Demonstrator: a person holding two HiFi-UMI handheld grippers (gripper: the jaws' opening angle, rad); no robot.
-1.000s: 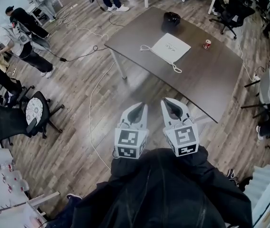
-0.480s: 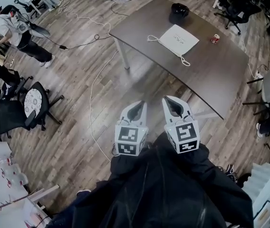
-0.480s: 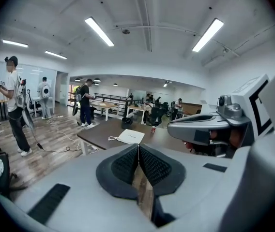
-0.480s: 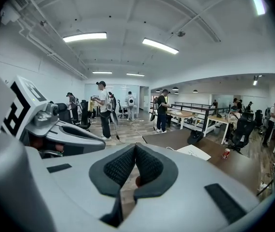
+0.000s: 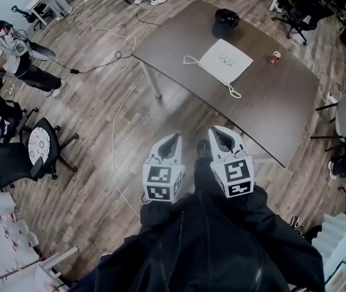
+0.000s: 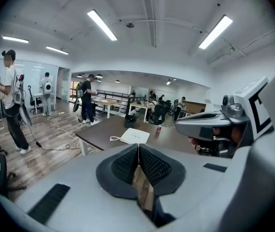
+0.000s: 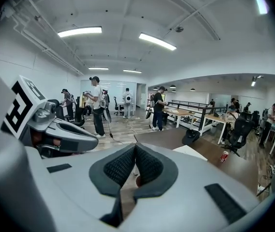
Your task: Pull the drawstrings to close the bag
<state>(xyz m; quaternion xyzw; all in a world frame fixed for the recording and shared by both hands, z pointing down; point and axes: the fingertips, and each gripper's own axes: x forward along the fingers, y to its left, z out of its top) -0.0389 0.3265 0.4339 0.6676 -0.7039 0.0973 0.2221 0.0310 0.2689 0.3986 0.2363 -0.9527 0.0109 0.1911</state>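
Pictured at upper right of the head view: a flat white cloth drawstring bag (image 5: 225, 62), lying on a dark brown rectangular table (image 5: 282, 108), well apart from both tools. At lower centre, held side by side above the wood-plank floor (image 5: 100, 132): left gripper (image 5: 170, 140) and right gripper (image 5: 219, 132), each with jaws pressed together on nothing. Probably light, limp and prone to sliding across the tabletop. Best taken by the thin white cord loop (image 5: 188, 60) at its left corner and the knotted cord end (image 5: 234, 91) at its lower right, not by the cloth. Also on the table: a small red can (image 5: 275, 56) and a round black object (image 5: 226, 22).
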